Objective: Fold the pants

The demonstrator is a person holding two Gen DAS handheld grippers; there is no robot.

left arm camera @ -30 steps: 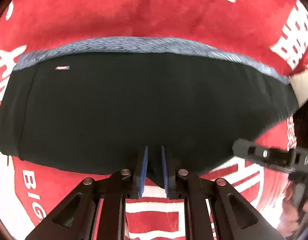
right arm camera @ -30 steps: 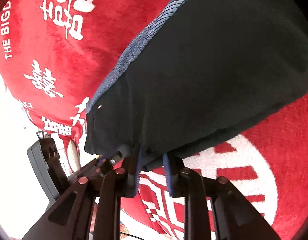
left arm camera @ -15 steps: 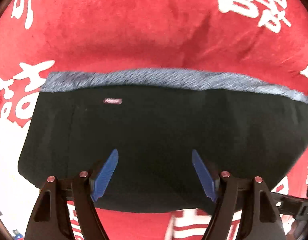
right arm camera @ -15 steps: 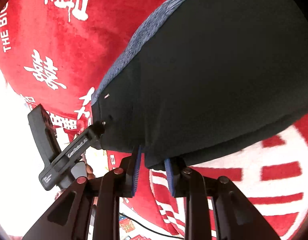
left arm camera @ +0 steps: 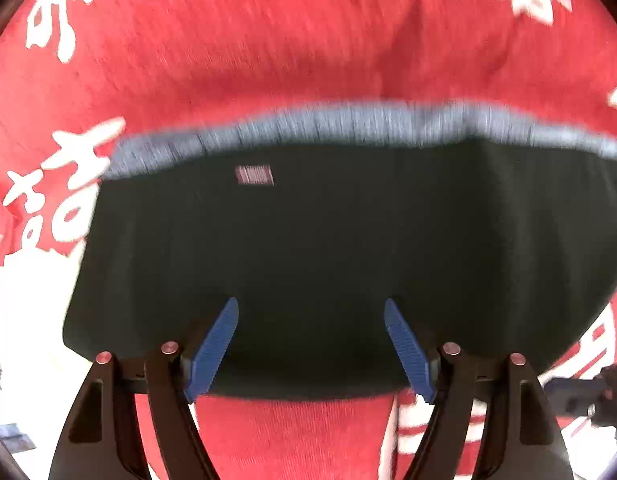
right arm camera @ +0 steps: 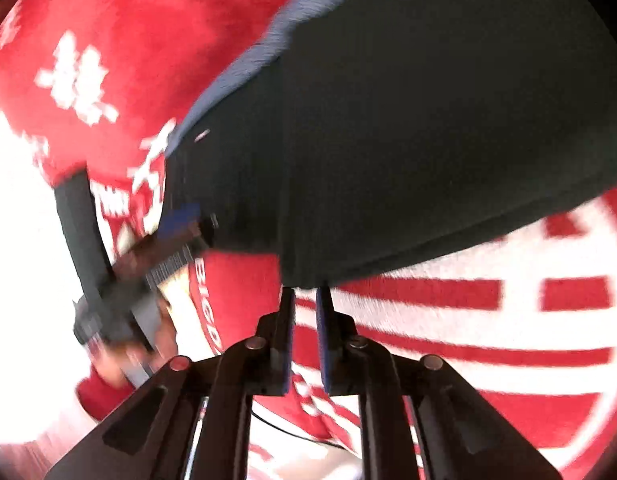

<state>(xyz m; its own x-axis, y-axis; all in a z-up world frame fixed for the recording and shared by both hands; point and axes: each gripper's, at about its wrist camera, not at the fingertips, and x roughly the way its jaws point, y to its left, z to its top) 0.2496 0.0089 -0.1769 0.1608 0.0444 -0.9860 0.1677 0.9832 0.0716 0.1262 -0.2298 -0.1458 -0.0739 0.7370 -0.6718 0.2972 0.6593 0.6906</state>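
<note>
Pants (left arm camera: 328, 264) lie folded flat on the red blanket (left arm camera: 268, 48), waistband far side. Left wrist view: left gripper (left arm camera: 311, 350) hangs above the near edge, fingers spread wide, empty — apparently released. Right wrist view: right gripper (right arm camera: 304, 336), fingers just narrowed, almost together, nothing visibly held — cloth edge just beyond the tips.

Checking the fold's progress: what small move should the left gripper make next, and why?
Probably lift the left gripper clear of the pants. Its jaws have just opened and stand wide with nothing pinched; the pants lie folded flat on the red rug.
</note>
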